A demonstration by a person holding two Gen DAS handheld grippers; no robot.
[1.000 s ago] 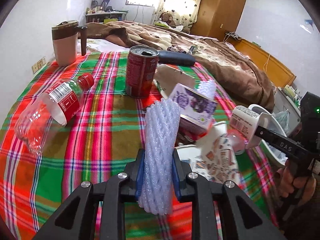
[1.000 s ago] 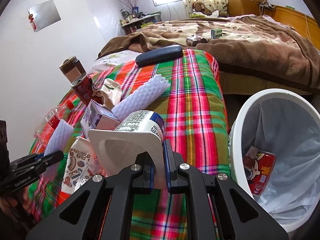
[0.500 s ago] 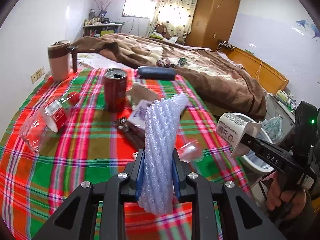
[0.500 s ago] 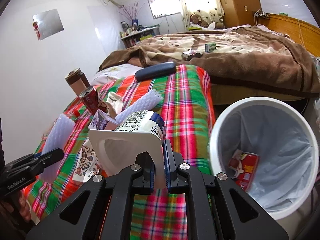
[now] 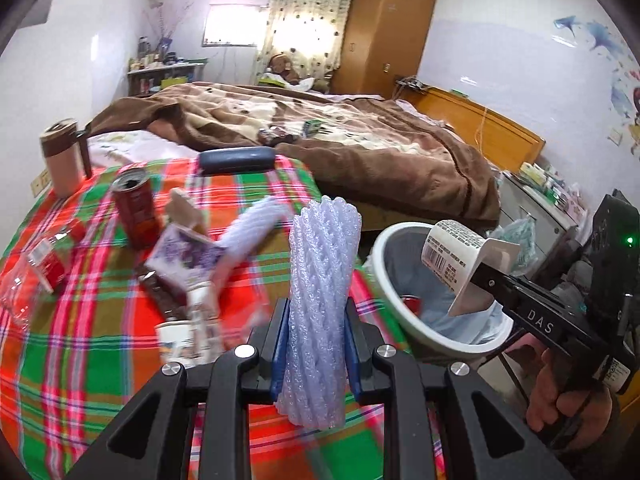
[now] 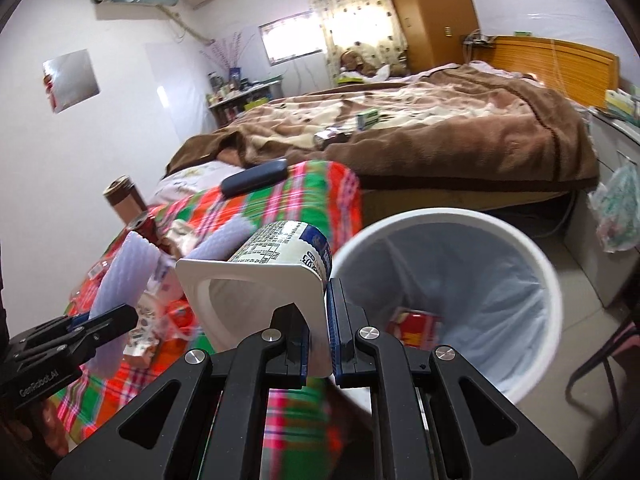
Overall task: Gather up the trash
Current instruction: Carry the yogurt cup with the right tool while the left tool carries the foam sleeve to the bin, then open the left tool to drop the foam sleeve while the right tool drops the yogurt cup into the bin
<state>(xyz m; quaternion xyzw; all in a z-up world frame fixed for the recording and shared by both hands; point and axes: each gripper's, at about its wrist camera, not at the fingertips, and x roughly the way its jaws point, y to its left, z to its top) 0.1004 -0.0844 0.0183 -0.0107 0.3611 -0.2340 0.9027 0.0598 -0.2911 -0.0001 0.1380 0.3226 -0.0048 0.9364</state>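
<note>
Right tongs (image 6: 318,344): clenched on the yogurt cup (image 6: 260,280), lying sideways, just left of the bin (image 6: 532,264) mouth.
Left tongs (image 5: 316,344): grasping the foam sleeve (image 5: 320,300) upright, farther from the bin.
Nearer: right.

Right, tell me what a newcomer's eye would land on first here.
First, the white foam net sleeve upright in the left tool, close to the lens. Then the white yogurt cup pinched by its rim in the right tool, beside the lined white trash bin. Behind lies a loud red-green plaid cloth strewn with litter.
</note>
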